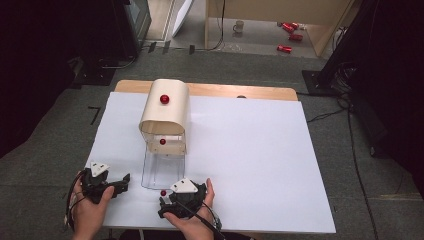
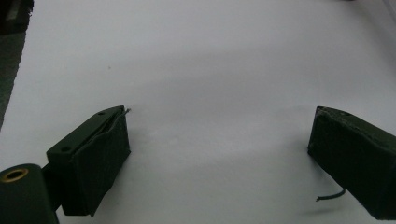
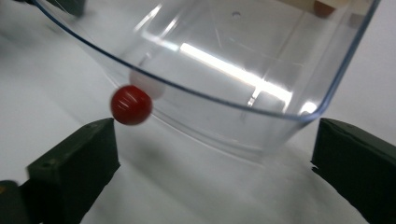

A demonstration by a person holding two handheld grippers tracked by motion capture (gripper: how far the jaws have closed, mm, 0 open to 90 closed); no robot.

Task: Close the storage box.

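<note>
A cream, round-topped box [image 1: 164, 114] with a red knob [image 1: 164, 99] on top stands at the back left of the white table [image 1: 250, 150]. A clear plastic drawer [image 1: 161, 170] sticks out from under it toward me, and a small red knob [image 1: 163, 192] marks its front wall. My right gripper [image 1: 162, 207] is just in front of that drawer, open. In the right gripper view, the knob [image 3: 131, 104] hangs just above the left jaw, and the drawer's clear front [image 3: 224, 70] spans the open right gripper [image 3: 215, 149]. My left gripper [image 1: 124, 184] is open left of the drawer, and the left gripper [image 2: 219, 140] has only bare white table between its jaws.
Another red knob [image 1: 162, 142] shows on the box's front. The table's wooden edge [image 1: 250, 92] runs along the back. On the floor beyond lie red cans [image 1: 287, 35] and a mug [image 1: 238, 26]. Dark stands flank the table.
</note>
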